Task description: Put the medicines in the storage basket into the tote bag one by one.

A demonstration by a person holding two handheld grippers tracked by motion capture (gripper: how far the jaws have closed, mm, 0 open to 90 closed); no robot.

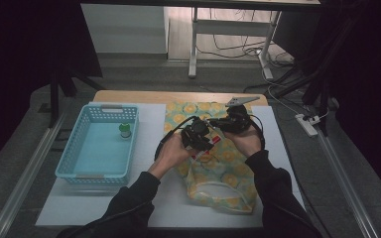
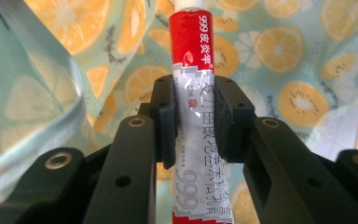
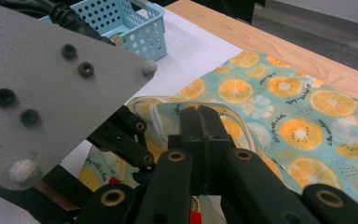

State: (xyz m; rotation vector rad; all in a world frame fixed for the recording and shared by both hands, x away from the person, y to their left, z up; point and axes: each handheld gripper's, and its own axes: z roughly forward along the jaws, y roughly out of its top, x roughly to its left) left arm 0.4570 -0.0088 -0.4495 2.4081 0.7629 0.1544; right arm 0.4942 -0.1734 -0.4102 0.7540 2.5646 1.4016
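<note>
Red-and-white ointment tube (image 2: 193,93) was clamped mid-body in left gripper (image 2: 195,116), cap forward for insertion. Fruit-print pouch (image 3: 279,116) rim was pinched by closed right gripper (image 3: 204,135), held open.

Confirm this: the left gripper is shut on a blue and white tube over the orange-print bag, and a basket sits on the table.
Wrong on colour. In the left gripper view the left gripper is shut on a red and white tube, over the orange-print bag. The basket does sit on the table.
</note>
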